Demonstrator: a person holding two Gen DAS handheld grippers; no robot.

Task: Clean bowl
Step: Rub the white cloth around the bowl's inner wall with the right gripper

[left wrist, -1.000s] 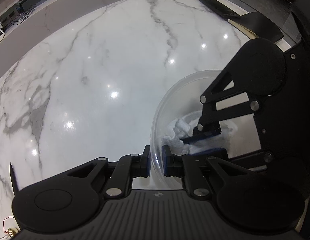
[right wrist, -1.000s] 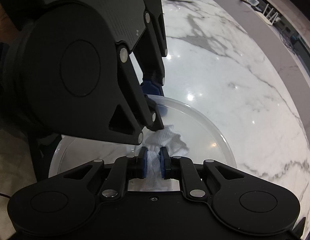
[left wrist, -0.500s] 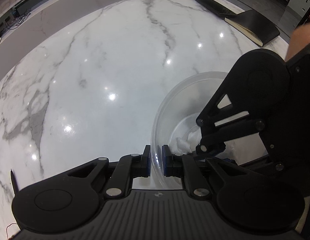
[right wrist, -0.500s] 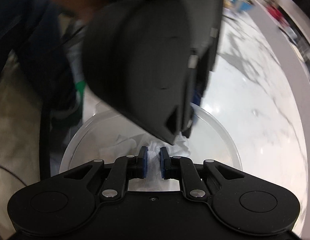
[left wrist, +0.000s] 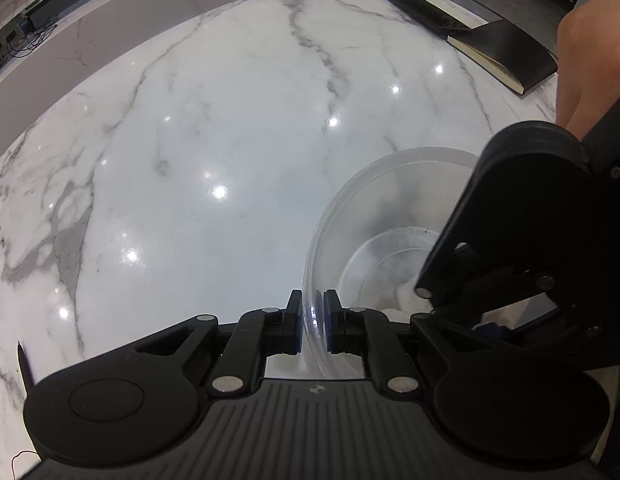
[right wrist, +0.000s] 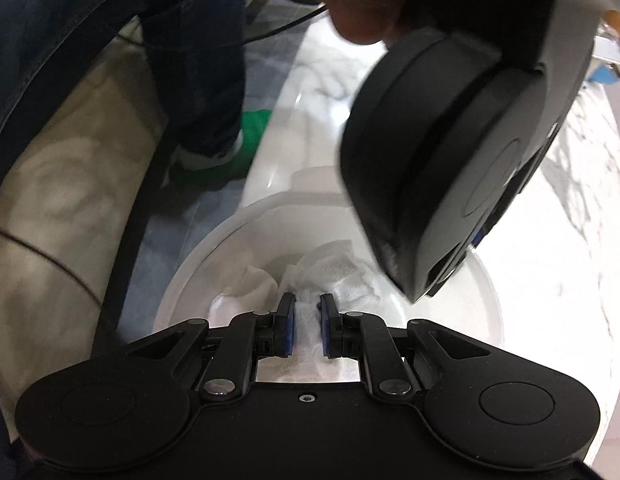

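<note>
The marble counter (left wrist: 214,128) carries the clear bowl (left wrist: 373,208) close to its near edge, a black notebook (left wrist: 505,54) lying toward the far right corner. The left gripper (left wrist: 311,322) is clamped on the bowl's near rim, steadying it. The right gripper (right wrist: 306,322), pinched on a white paper towel (right wrist: 333,270), has swept from the bowl's middle to its near wall within the last second, so wiping looks well underway.

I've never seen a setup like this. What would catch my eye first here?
Probably the clear bowl near the edge of the white marble counter, its rim pinched by the left gripper. Inside it, the right gripper clamps a crumpled white paper towel. At the counter's far end lies a black notebook.
</note>
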